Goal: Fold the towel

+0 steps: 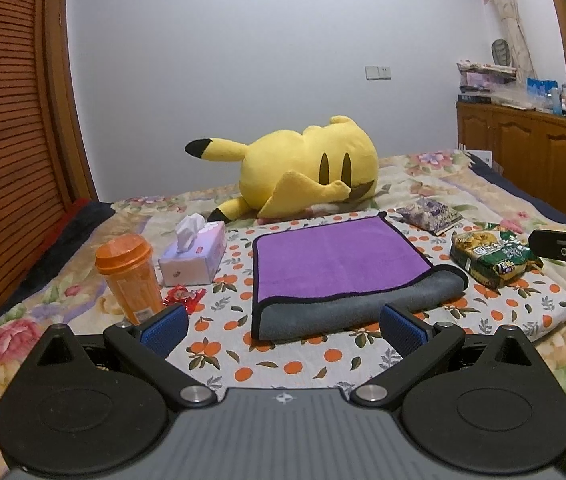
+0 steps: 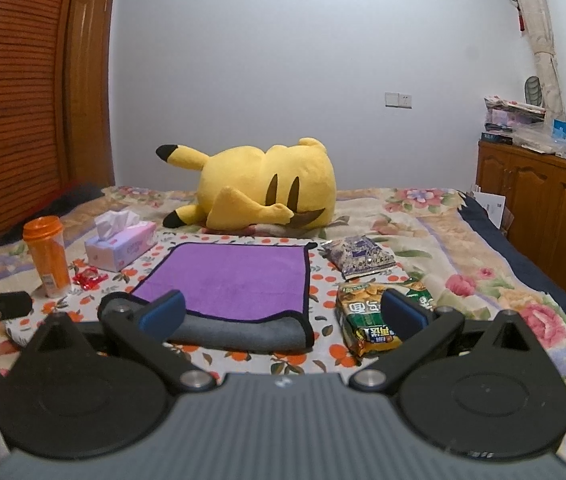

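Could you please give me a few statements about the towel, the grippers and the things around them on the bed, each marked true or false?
1. The towel is already folded over, purple side up with a grey layer showing along its near edge. True.
2. The left gripper is shut on the towel's edge. False: its jaws are wide open and hold nothing.
3. The orange cup stands upright beside the tissue box. True.
4. The yellow plush toy lies on top of the towel. False: it lies beyond the towel's far edge.
5. The right gripper holds the green snack packet. False: its jaws are open, and the packet lies on the orange-print cloth.
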Demonstrator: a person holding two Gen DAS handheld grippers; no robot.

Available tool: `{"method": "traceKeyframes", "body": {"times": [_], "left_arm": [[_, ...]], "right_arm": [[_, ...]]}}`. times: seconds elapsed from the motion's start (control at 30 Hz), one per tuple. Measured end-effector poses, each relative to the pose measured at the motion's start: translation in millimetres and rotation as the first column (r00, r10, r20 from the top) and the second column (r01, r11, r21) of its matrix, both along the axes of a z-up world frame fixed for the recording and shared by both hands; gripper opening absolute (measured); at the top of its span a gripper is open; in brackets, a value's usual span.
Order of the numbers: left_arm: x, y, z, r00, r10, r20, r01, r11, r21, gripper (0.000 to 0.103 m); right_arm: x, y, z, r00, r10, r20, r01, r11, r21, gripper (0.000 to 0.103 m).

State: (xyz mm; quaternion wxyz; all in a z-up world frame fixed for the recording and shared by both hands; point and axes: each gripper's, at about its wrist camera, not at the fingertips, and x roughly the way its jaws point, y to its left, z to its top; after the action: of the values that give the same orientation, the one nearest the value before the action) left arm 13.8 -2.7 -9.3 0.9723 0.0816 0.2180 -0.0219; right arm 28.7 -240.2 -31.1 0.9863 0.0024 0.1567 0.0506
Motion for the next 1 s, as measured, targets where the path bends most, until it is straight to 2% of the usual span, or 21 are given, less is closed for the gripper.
{"method": "traceKeyframes", "body": {"times": [1.0], "left_arm": [[67.2, 5.4, -13.6, 0.996, -0.010, -0.089, 0.010, 1.000, -0.001, 0.103]], "right_arm": [[52.1, 2.9, -14.6, 0.997, 0.029, -0.077, -0.032, 0.999, -0.028, 0.103]]}}
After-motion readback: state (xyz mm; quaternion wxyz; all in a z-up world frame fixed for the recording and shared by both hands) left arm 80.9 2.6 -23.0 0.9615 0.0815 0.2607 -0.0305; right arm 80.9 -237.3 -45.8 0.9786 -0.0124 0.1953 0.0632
